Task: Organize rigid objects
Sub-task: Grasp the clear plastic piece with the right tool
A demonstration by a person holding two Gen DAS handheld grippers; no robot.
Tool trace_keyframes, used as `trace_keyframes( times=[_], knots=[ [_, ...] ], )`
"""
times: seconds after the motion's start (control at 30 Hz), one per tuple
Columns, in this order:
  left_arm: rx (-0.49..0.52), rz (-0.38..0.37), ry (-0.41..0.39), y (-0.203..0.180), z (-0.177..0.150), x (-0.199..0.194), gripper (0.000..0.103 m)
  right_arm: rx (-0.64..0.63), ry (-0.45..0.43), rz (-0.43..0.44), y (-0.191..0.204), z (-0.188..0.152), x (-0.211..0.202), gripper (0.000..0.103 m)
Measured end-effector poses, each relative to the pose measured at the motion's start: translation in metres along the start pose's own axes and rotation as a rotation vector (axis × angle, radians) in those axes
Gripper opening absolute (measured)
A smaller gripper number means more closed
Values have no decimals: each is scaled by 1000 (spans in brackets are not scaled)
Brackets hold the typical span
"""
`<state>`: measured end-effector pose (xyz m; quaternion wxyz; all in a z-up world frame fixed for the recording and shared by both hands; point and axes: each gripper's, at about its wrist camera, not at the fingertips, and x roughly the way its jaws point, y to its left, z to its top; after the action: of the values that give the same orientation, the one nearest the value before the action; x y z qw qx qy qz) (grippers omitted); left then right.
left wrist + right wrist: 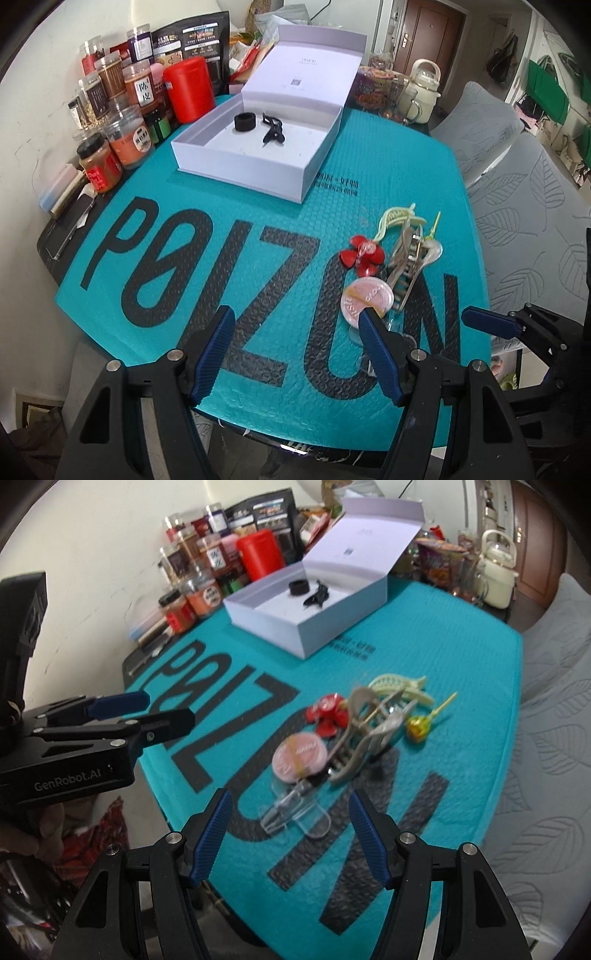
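Both our grippers, left (pixel 297 321) and right (pixel 290 805), hang over the teal bubble mailer's (pixel 258 206) near edge, jaws apart and holding nothing. Just past the right one sits the clutter: clear hair clip (pixel 291 808), pink round tin (pixel 299 758), grey claw clip (pixel 364 731), red flower (pixel 328 712), lollipop (pixel 421 727). Open mat lies beyond, then the white box (pixel 258 155) holding a black ring (pixel 245 121).

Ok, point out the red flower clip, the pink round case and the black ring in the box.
red flower clip (pixel 360 255), left wrist view, on its centre.
pink round case (pixel 300 757), right wrist view, on its lid.
black ring (pixel 245 122), left wrist view, on its outer wall.
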<state>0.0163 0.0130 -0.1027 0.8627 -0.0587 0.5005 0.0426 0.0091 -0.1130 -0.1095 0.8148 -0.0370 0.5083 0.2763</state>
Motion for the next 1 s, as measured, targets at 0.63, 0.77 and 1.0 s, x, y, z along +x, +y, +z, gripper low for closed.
trace_keyframes(
  times=[0.63, 0.77, 1.0],
  knots=[
    [-54, 5, 86, 24, -33, 54, 69, -143, 63, -38, 15, -25, 74, 84],
    [-61, 8, 93, 27, -33, 60, 69, -156, 78, -61, 18, -25, 83, 84],
    [-62, 6, 89, 26, -25, 64, 69, -170, 53, -100, 16, -22, 85, 61]
  ],
)
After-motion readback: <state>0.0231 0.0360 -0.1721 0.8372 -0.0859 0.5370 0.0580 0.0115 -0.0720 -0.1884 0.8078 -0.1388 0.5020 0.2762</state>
